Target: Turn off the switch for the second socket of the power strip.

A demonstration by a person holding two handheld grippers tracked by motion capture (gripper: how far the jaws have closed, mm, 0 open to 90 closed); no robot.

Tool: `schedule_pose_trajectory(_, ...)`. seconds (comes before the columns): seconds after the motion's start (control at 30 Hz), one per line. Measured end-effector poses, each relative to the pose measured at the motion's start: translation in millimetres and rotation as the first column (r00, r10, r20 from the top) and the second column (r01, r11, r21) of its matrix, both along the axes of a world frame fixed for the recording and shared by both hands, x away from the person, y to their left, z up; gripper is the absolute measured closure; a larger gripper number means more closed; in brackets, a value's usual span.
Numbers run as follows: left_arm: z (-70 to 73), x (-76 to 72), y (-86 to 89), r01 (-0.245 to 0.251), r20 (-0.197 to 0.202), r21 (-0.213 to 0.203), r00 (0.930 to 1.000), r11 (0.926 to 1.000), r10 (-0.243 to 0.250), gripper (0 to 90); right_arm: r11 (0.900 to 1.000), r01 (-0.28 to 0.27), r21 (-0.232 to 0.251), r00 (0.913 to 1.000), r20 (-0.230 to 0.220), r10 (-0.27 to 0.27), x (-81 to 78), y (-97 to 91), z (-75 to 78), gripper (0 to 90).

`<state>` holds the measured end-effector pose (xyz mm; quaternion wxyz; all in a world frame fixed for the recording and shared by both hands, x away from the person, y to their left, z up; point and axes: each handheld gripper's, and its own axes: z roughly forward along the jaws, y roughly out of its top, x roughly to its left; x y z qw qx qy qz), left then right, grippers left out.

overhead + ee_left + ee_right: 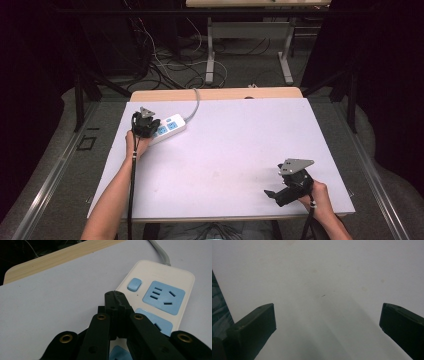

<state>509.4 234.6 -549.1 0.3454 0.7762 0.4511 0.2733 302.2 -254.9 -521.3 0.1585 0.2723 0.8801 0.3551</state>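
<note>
White plastic marks the work at the left: a power strip [167, 129] lies near the table's [225, 150] far left corner, its grey cord [195, 102] running off the far edge, probably so that it reaches a wall outlet behind. The left gripper [115, 295] hovers low over it, jaws clenched together with nothing between them, tips aimed beside the blue switch [134, 284] at the strip's cord end. Closed tips make one narrow point, which I judge suits pressing that switch; whether they touch the strip yet I cannot tell. Blue sockets [163, 297] sit empty alongside.

Across the bare middle of the table to the right, the right gripper [272, 195] rests near the front edge, well apart from the strip, jaws spread wide and released over bare surface, holding nothing. It seems parked, out of the way.
</note>
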Motion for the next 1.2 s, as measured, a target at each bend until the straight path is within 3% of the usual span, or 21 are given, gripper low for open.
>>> schedule_pose_trajectory(1.2,0.6,0.1,0.6,-0.010,0.000,-0.016,1.0000,0.9998,0.010,90.0,0.9999,-0.004,-0.010,0.9999,0.016,0.004,0.1,-0.6,0.5,0.3)
